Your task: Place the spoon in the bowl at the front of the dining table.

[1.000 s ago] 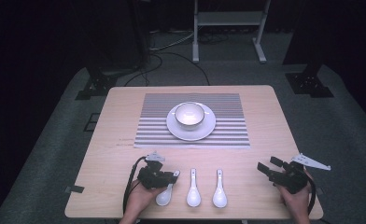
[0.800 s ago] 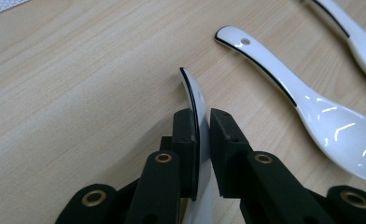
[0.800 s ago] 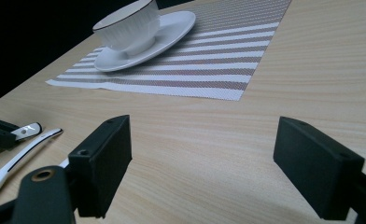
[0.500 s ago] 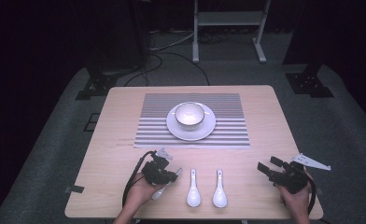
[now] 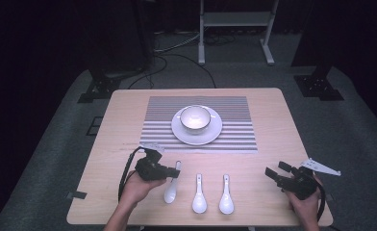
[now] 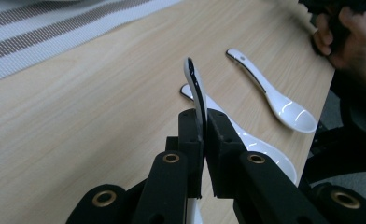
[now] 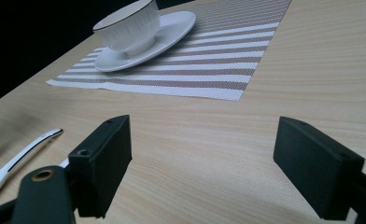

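Table: a rectangular light wooden table (image 5: 105, 159) on a grey carpeted floor; dark surroundings behind it.
Mat: a grey-and-white striped woven placemat (image 5: 234, 132) lies across the far middle of the table; in the right gripper view its near edge (image 7: 181, 88) runs across the wood ahead of the jaws.
Cup and saucer: a white ribbed ceramic cup with a dark rim (image 5: 195, 118) stands upright on a round white saucer (image 5: 211, 135) at the centre of the mat; the right gripper view shows the same pair at upper left (image 7: 127, 28).
Spoons: three white ceramic soup spoons near the front edge, handles pointing toward the mat; the left spoon (image 5: 171, 191) is the held one; the middle spoon (image 5: 199, 199) and the right spoon (image 5: 226, 199) lie flat, side by side, just apart.
Left gripper: the black left gripper (image 5: 169, 171) sits at the left spoon's handle, held by the person's left hand (image 5: 138, 187); in the left gripper view the jaws are closed tight on the spoon's dark-edged handle (image 6: 195, 84), which stands edge-on above them; the other two spoons lie beyond.
Right gripper: the black right gripper (image 5: 278, 171) is well apart from the spoons, near the table's right front corner, in the person's right hand (image 5: 304, 202); its jaws stand wide apart with bare wood between them, gripping nothing (image 7: 202, 163).
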A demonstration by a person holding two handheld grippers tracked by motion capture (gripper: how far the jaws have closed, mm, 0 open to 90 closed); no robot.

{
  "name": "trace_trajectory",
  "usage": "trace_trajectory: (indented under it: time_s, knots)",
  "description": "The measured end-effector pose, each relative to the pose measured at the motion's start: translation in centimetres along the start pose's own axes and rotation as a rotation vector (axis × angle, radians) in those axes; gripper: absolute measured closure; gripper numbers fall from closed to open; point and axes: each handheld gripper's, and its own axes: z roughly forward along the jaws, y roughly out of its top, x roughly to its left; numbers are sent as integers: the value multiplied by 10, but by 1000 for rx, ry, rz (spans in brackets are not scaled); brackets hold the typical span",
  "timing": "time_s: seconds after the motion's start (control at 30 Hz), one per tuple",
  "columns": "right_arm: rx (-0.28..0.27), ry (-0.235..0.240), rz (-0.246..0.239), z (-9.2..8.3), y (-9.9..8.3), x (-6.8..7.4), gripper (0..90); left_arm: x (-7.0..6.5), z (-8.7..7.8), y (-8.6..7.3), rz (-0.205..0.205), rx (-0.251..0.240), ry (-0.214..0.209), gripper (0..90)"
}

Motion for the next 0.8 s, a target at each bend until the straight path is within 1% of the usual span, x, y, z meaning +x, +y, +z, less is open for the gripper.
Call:
trace_trajectory:
  time_s: [0.07,0.1,0.13,0.17,0.2,0.23,0.27,0.3,0.4,0.63,0.7,0.73,0.8]
  knots:
    - [0,0,-1,0,0,0,183,3,-3,2,-9,-15,-8,847]
    - [0,0,1,0,0,0,183,6,-5,3,-19,-26,-22,848]
    - [0,0,1,0,0,0,183,6,-5,3,-19,-26,-22,848]
    - [0,0,1,0,0,0,183,9,-7,4,-37,-46,-41,848]
    - [1,0,0,0,0,0,183,9,-7,4,-37,-46,-41,848]
    - [1,0,0,0,0,0,183,12,-8,4,-49,-56,-52,848]
    - [1,0,0,0,0,0,183,12,-8,4,-49,-56,-52,848]
    - [1,0,2,0,0,0,183,14,-9,5,-57,-66,-60,848]
    - [2,2,2,0,0,0,183,16,-11,10,-66,-86,-69,848]
    - [2,2,3,0,0,0,183,17,-15,20,-62,-108,-77,848]
    - [1,2,3,0,0,0,184,17,-16,23,-67,-116,-80,848]
    - [1,2,4,0,0,0,183,18,-18,28,-67,-126,-82,848]
    - [1,2,4,0,0,0,183,19,-19,30,-70,-131,-84,848]
